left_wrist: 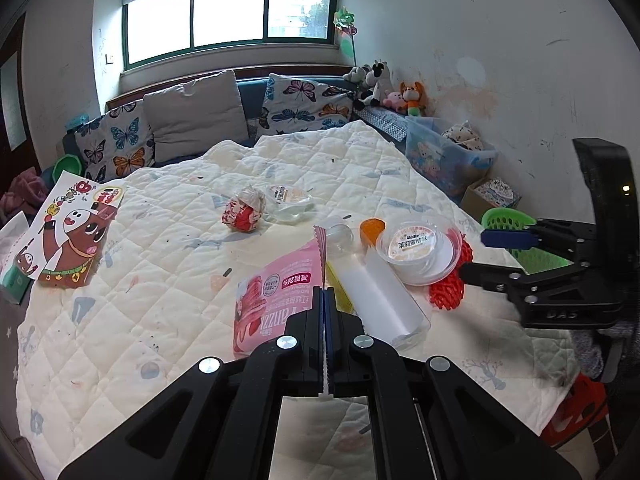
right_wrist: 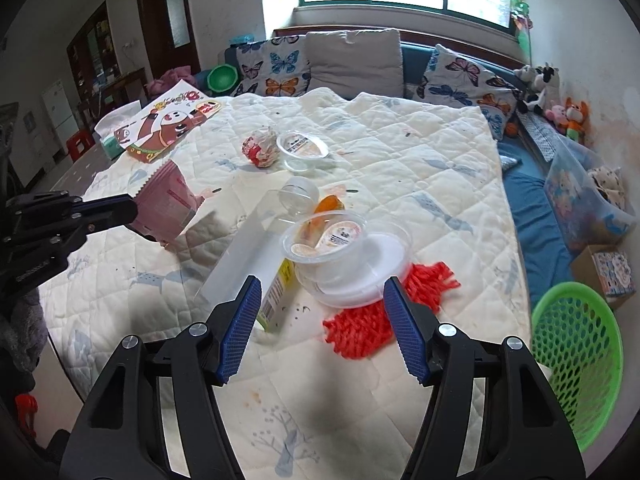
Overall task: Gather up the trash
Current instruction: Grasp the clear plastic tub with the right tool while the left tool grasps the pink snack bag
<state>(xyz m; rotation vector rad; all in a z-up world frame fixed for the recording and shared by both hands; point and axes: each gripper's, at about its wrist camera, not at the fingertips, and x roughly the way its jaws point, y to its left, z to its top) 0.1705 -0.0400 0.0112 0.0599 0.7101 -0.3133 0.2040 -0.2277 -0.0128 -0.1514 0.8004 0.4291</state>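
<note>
Pink and glossy, the wrapper (left_wrist: 276, 292) is clamped between the left gripper (left_wrist: 323, 300) fingers, which are pressed together on its edge. In the left view the gripper's own body covers the wrapper's lower part, so only the printed upper face and the serrated top edge show. From the right view the same wrapper (right_wrist: 166, 206) hangs from the left gripper (right_wrist: 128, 210), lifted clear of the quilt (right_wrist: 400, 152) and casting a shadow below; its print is blurred there and cannot be read.

The right gripper (right_wrist: 326, 324) has its blue-padded fingers apart with nothing between them, over the near edge of a red net (right_wrist: 360, 320). That net is mostly buried under a stack of clear plastic cups (right_wrist: 340, 248), so its shape is hard to judge. A clear tube (right_wrist: 248, 256) lies beside the cups, with a yellow-edged box (right_wrist: 278, 296) half hidden under it. Something orange (right_wrist: 330, 204) sits behind the cups (only a sliver shows).

Further back on the quilt sit a crumpled red-and-white wrapper (right_wrist: 260, 146) and another clear cup (right_wrist: 302, 148), just beside each other. A cartoon-printed bag (right_wrist: 168, 124) lies at the far left corner. A green basket (right_wrist: 576, 360) stands off the bed at right, cut off by the frame edge; its inside cannot be seen.
</note>
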